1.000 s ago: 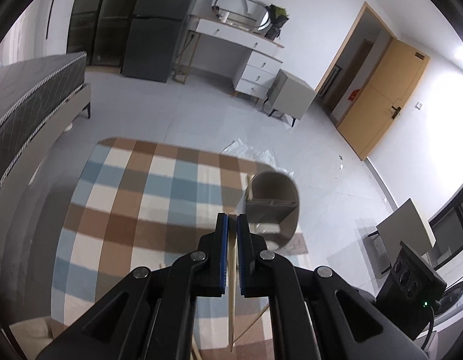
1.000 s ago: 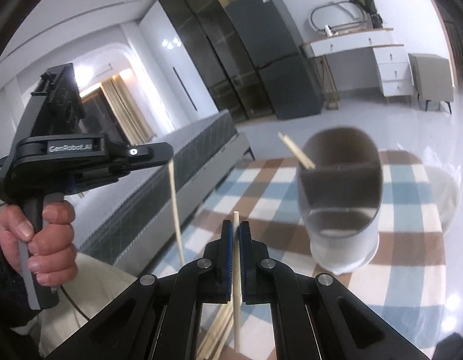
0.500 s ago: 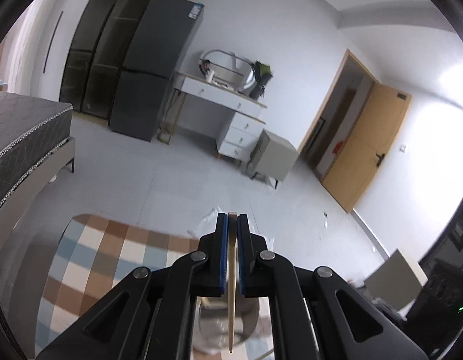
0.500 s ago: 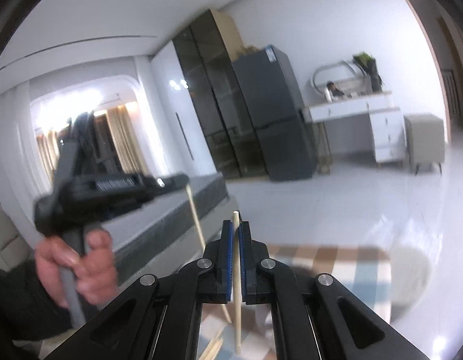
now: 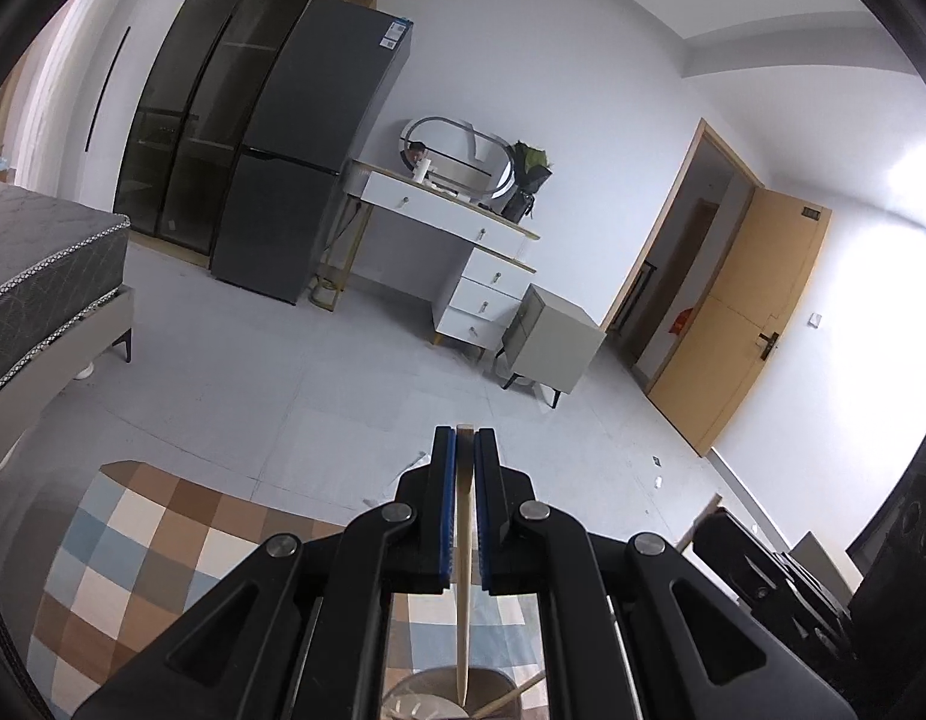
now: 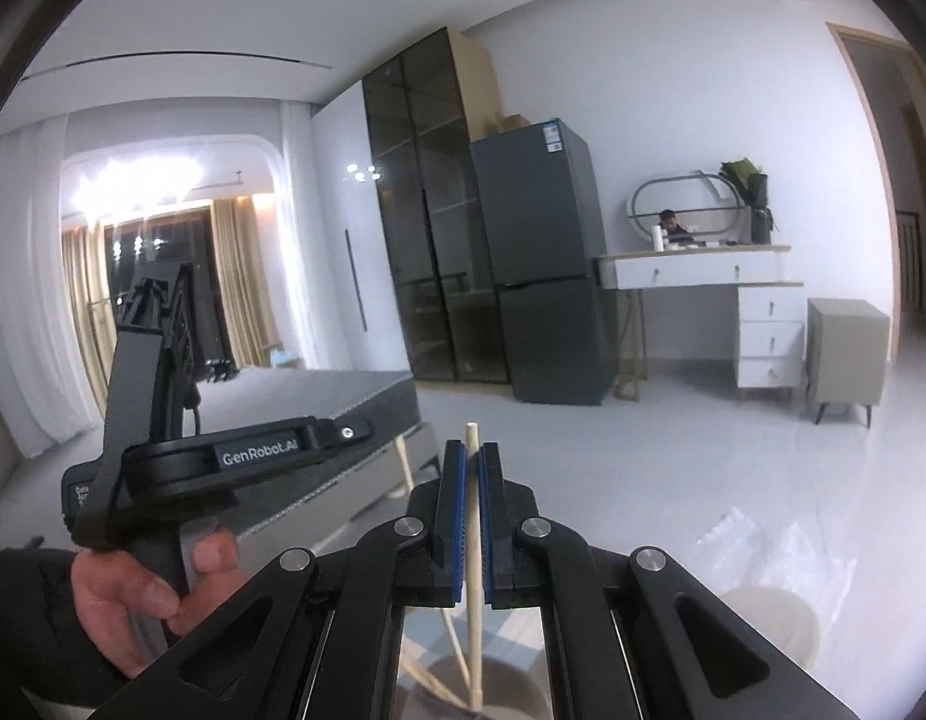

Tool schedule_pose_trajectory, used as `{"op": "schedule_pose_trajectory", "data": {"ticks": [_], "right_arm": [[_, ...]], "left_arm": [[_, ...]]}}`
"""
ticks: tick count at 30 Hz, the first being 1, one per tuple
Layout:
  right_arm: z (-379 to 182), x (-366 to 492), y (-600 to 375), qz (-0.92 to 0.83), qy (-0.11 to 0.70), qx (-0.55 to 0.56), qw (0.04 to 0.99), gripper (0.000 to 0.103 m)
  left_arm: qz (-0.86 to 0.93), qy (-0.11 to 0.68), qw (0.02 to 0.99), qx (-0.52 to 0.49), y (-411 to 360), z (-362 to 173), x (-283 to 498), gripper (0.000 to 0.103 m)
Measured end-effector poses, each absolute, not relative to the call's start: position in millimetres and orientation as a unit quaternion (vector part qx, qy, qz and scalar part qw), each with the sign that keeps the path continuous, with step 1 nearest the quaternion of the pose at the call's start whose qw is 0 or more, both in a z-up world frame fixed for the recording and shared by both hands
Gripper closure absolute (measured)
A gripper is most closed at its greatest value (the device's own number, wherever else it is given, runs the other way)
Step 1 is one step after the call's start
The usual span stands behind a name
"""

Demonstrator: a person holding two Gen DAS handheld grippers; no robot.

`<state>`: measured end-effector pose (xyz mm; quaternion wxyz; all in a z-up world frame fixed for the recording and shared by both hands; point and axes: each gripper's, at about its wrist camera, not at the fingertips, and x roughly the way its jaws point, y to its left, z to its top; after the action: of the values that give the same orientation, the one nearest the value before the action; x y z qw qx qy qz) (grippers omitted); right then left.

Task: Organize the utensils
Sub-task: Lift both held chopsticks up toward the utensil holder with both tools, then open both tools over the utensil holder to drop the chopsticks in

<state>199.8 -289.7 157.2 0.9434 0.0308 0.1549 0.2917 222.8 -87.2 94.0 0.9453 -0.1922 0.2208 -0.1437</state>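
Observation:
My left gripper [image 5: 465, 441] is shut on a pale wooden chopstick [image 5: 463, 600] that hangs down with its tip over the grey utensil holder [image 5: 439, 699] at the bottom edge. Another chopstick [image 5: 514, 697] leans inside the holder. My right gripper [image 6: 474, 459] is shut on a second wooden chopstick [image 6: 475, 588], upright, its lower end at the holder's rim [image 6: 499, 684]. The left gripper's body [image 6: 247, 456] shows at left in the right wrist view, with its chopstick [image 6: 406, 468] pointing down toward the holder.
A checkered tablecloth [image 5: 133, 558] covers the table below. A bed [image 5: 37, 276], a fridge [image 5: 307, 150], a white desk [image 5: 463, 252] and a door [image 5: 745, 318] stand behind. A white bowl [image 6: 775, 624] and clear plastic [image 6: 781, 546] lie to the right.
Both grippers have tilted upward and moved over the holder, which has dropped to the bottom of both views. Each chopstick's lower end now hangs at the holder's mouth.

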Motion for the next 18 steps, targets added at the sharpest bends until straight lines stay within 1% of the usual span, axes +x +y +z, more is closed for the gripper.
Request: {"op": "schedule_pose_trajectory", "data": {"ticks": [10,18], "right_arm": [[115.2,212.9,-265.0,0.305,0.179,-0.031,0.935,0.100],[84.6,212.0,-258.6,0.314,0.219,-0.038,0.923,0.099]], "left_arm": [[-0.134,0.235,0.951,-0.152,-90.5,74.4,217.0,0.102],[-0.139,0.256,0.947,-0.135,-93.5,68.9,207.6,0.101]]}}
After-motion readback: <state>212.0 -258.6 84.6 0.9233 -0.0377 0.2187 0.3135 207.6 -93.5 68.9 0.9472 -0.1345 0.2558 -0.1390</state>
